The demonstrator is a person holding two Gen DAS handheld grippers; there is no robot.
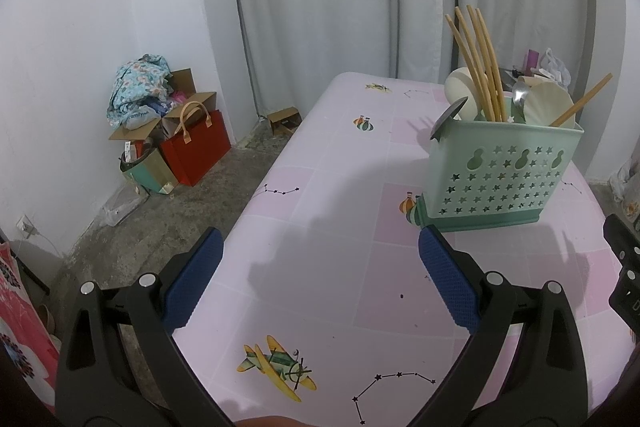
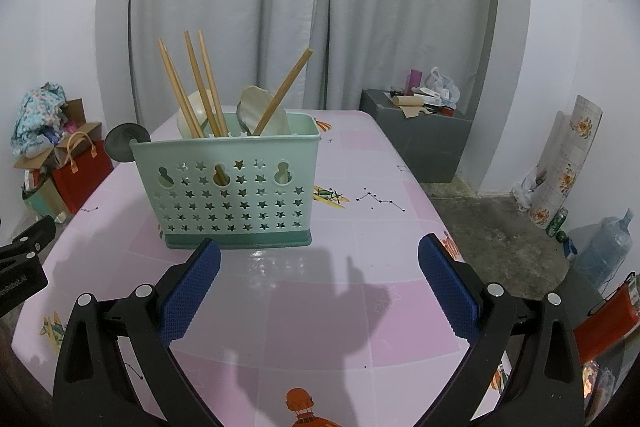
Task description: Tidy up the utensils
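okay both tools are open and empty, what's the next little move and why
Probably draw both back. No utensil shows loose on the pink tablecloth; chopsticks and spoons already stand in the green holder, and the left tool and right tool hold nothing.

left wrist: above table, facing curtain | right wrist: likewise | shared: utensil caddy

Left tool spread wide, empty, above pink bench. Green holder upright at right; chopsticks, spoons inside. Red bag on floor, left.
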